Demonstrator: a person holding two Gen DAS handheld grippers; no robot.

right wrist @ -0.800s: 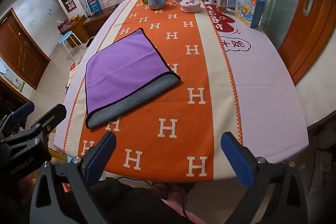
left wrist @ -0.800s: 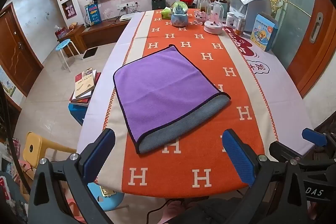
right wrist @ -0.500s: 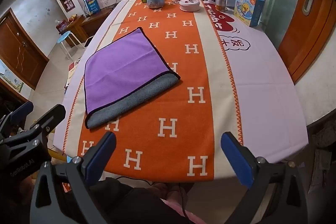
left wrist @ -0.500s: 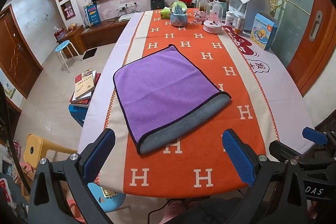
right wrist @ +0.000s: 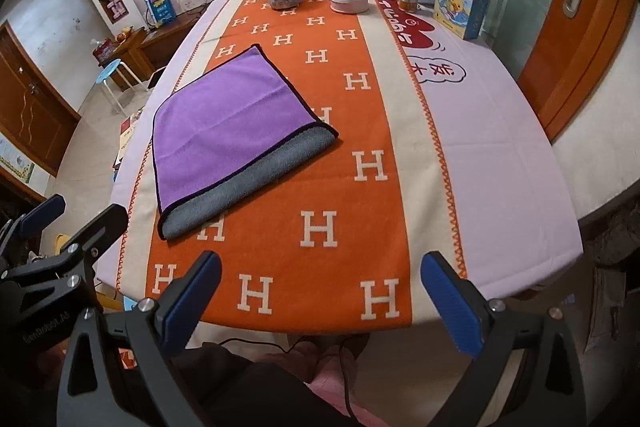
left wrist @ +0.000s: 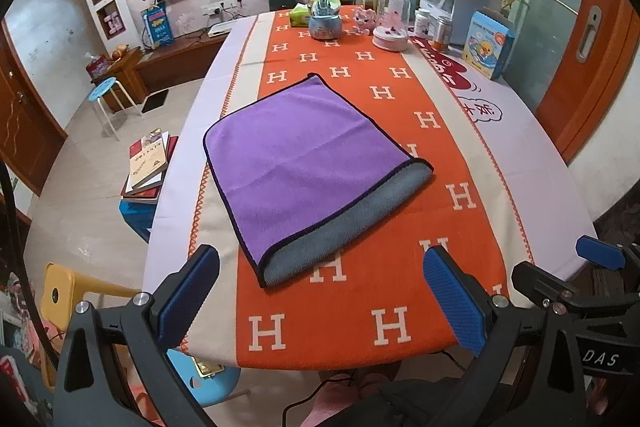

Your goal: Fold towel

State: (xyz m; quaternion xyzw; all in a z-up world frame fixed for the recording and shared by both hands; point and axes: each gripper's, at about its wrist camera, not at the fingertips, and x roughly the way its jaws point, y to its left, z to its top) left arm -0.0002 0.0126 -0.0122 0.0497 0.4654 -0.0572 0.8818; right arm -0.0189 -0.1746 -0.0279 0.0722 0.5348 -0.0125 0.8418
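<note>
A purple towel [left wrist: 304,163] lies folded flat on the orange H-patterned table runner [left wrist: 360,307], its grey underside showing along the near edge. It also shows in the right wrist view [right wrist: 228,131], left of centre. My left gripper [left wrist: 320,299] is open and empty, held above the table's near edge, short of the towel. My right gripper [right wrist: 320,303] is open and empty, over the near edge to the right of the towel. The right gripper also shows at the right of the left wrist view [left wrist: 600,255], and the left gripper at the left of the right wrist view [right wrist: 72,223].
At the table's far end stand a snow globe [left wrist: 325,17], a pink dish [left wrist: 390,37], jars, bottles and a blue carton [left wrist: 486,45]. Left of the table are a book stack [left wrist: 148,163], a yellow chair [left wrist: 60,295] and a blue stool [left wrist: 106,95].
Both grippers have shifted very slightly; the towel sits marginally farther in view. Nothing was gripped or released.
</note>
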